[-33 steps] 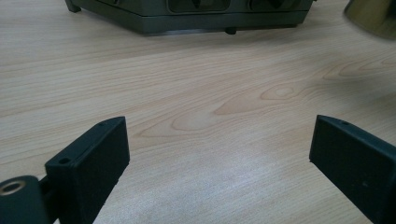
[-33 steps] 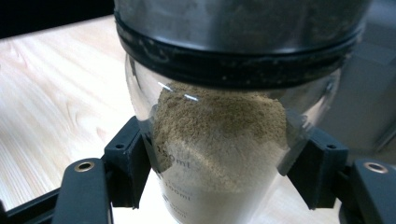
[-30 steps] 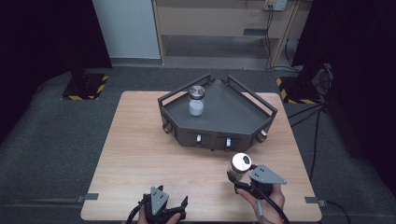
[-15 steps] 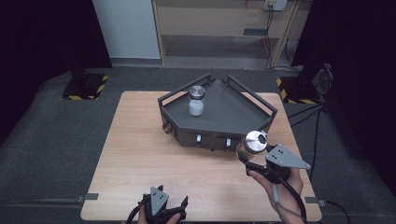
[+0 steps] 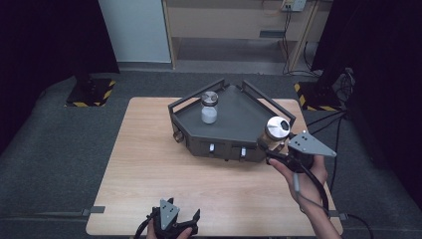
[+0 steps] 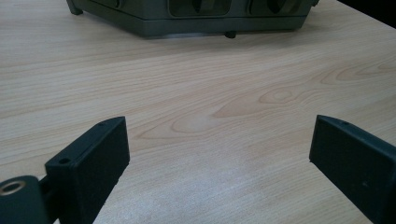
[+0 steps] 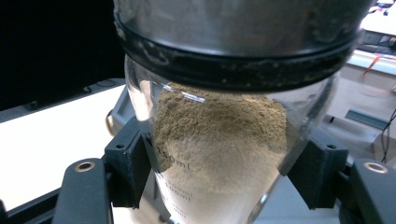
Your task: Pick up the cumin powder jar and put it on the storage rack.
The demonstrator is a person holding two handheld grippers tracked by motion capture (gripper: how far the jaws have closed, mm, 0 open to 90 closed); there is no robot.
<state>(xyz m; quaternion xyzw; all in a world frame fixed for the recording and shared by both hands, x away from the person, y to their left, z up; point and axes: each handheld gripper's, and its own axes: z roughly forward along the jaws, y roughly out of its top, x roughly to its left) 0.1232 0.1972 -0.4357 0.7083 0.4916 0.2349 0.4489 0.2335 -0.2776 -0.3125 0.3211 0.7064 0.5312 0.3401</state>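
Nearest me, the left gripper (image 5: 171,222) rests at the front edge of the pale wooden desk (image 5: 149,164), its fingers (image 6: 88,158) spread wide over bare wood. Farther on, the right gripper (image 5: 278,147) pinches a clear glass jar of brown powder with a metal lid (image 5: 276,130), held aloft at the right front corner of the dark grey angular metal tray (image 5: 239,119). Deeper in the tray stands a glass jar of white powder (image 5: 209,107), upright. By my guess one jar is placed and the brown one remains to be set down.
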